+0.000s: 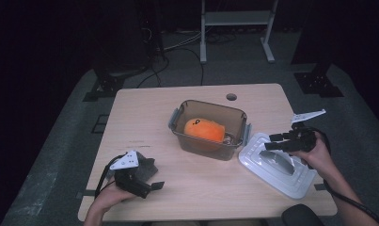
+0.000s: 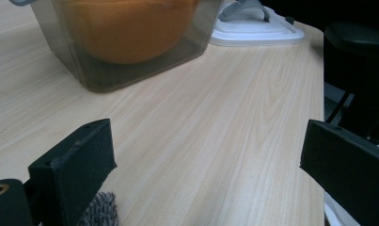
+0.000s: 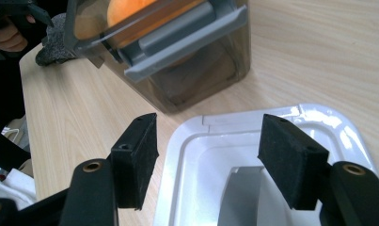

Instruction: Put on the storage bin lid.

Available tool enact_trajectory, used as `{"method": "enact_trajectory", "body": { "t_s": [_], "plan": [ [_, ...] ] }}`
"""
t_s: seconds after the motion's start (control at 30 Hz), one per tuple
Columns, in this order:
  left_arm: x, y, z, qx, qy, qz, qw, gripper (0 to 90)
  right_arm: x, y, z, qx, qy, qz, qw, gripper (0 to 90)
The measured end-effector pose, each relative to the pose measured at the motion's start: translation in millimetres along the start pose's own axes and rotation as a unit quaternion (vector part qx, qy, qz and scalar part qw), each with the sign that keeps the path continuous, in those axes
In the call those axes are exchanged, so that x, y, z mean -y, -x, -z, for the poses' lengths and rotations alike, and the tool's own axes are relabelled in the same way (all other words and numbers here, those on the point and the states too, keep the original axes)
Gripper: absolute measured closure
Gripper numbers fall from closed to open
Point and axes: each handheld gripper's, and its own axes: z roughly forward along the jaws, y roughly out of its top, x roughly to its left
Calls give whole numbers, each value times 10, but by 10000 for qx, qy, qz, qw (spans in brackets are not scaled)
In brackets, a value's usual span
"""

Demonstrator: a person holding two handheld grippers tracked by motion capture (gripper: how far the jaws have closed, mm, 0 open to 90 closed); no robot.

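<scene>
One step done: orange toy (image 1: 205, 129) sits in box (image 1: 187, 141), centre frame. Lid (image 1: 272, 170) lies lower right, ungrabbed; I hold right gripper (image 3: 207, 157) spread over its handle (image 3: 241, 197), left gripper (image 2: 206, 165) spread, idle.

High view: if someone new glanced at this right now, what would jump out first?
The orange plush toy inside the clear lidless container at the table's middle stands out most. Next, the white lid lying flat to the container's right, with the right gripper poised open over its grey handle. The left gripper sits open near the front left edge.
</scene>
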Motion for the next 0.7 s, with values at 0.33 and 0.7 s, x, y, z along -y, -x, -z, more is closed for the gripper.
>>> {"method": "enact_trajectory", "body": {
  "t_s": [0.33, 0.7],
  "plan": [
    [-4, 2, 2, -5, -14, -11, 10000, 27, 161, 27, 23, 22, 38, -68, 10000, 360],
    [-10, 10, -10, 43, 59, 49, 10000, 27, 390, 89, 12, 141, 29, -128, 9998, 358]
  ]
}}
